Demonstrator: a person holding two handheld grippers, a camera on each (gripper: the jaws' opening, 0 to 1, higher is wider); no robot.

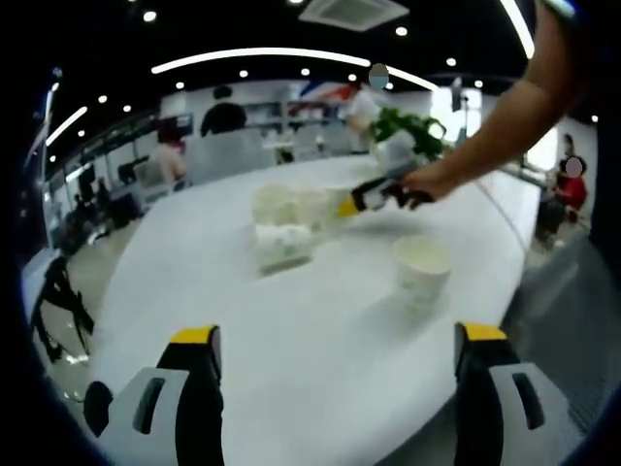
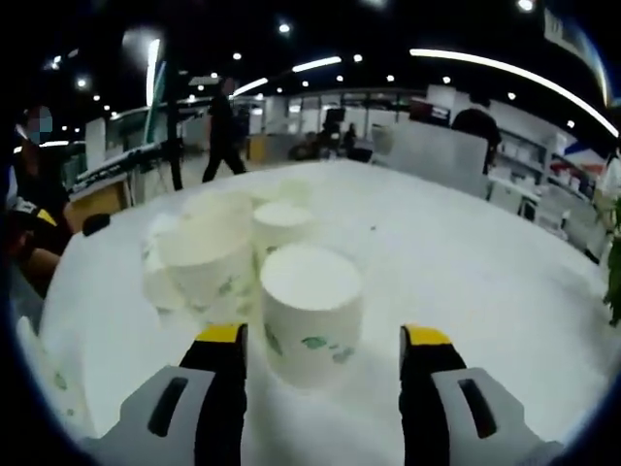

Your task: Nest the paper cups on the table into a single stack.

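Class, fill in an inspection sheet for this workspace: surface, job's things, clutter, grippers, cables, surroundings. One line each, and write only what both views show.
Surface: long white table, bare in the foreground.
Job's things: white paper cups with green print; nearest cup stands between the right gripper's jaws, untouched, others clustered behind it; one lone cup stands apart.
Clutter: green potted plant at the far end.
Grippers: left gripper open over bare table; right gripper open around the nearest cup.
Cables: nothing seen.
Surroundings: open office, ceiling lights, people in the background.

Left tool [image 1: 336,361], right tool [image 2: 323,364]: grey bodies, black jaws, yellow tips.
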